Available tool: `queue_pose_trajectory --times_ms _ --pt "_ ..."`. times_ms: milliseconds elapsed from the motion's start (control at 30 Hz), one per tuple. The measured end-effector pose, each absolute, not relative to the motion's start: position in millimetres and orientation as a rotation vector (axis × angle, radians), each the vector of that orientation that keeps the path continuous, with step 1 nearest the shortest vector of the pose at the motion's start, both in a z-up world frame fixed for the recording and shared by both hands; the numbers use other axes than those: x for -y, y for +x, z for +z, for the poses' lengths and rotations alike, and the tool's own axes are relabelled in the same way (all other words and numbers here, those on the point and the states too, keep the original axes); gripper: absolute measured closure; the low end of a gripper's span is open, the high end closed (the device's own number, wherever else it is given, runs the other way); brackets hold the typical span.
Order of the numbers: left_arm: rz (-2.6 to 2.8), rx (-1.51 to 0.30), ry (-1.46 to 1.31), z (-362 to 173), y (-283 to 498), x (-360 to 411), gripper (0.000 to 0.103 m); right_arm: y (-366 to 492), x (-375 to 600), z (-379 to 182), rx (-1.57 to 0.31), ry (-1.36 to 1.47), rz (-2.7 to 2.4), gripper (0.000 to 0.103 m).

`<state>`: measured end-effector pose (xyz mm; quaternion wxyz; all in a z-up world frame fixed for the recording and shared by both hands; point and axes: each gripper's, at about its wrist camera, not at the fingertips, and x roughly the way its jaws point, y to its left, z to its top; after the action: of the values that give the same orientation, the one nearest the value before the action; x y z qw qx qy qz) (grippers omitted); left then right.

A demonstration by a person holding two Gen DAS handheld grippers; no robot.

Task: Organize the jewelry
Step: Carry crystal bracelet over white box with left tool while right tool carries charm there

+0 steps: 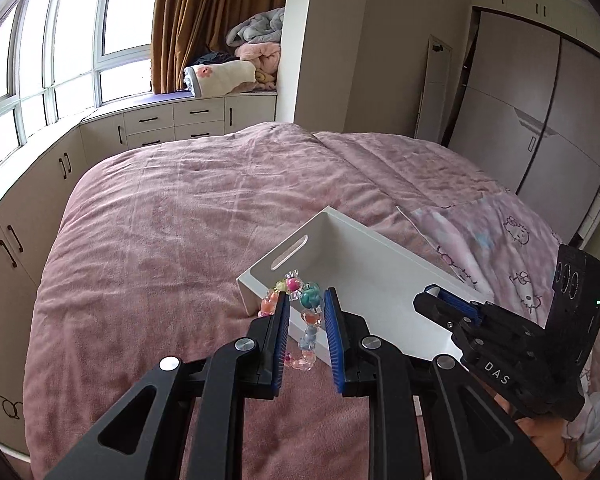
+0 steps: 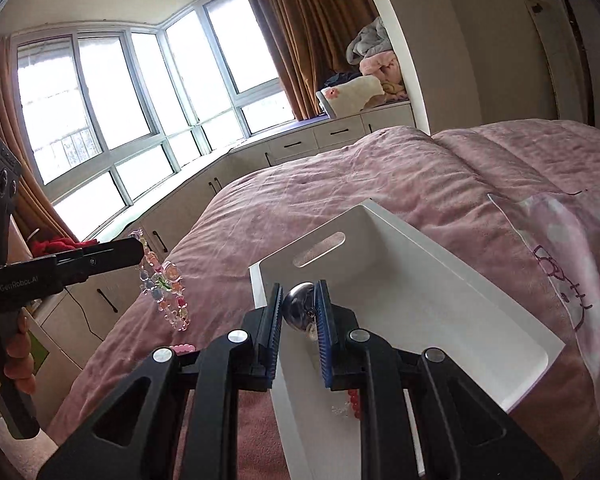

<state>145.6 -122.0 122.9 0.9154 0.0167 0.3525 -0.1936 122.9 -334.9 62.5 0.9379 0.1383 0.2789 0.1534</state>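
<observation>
My left claw [image 1: 307, 300] pinches a bead bracelet [image 1: 305, 312]: colourful plastic beads hang looped between the blue pads, over the near-left corner of the white tray [image 1: 380, 276]. My right claw [image 2: 298, 304] is clamped on a round silver ring-like piece [image 2: 298, 305], held above the tray's [image 2: 440, 280] near end. A short red bead strand [image 2: 354, 398] lies on the tray floor at 6 o'clock, under the right claw. The tray sits on the pink bedspread [image 1: 172, 216]. A Hello Kitty pillowcase [image 1: 508, 240] touches the tray at 3 o'clock. At 11 o'clock, the bay window [image 2: 100, 112]; at 12, the brown curtain [image 1: 212, 12] and folded blankets [image 1: 244, 60].
</observation>
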Motion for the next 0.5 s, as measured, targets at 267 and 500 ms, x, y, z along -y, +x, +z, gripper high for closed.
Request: queue_pose_trajectory --times_ms 267,500 --pt "-0.478 -0.762 0.096 121.1 181.5 197.4 0.08 125.1 369.1 52.4 -0.589 0.357 0.212 0.086" --pt "-0.438 -0.834 0.159 83.1 210.0 221.7 0.072 127.3 375.4 49.3 -0.602 0.378 0.183 0.085"
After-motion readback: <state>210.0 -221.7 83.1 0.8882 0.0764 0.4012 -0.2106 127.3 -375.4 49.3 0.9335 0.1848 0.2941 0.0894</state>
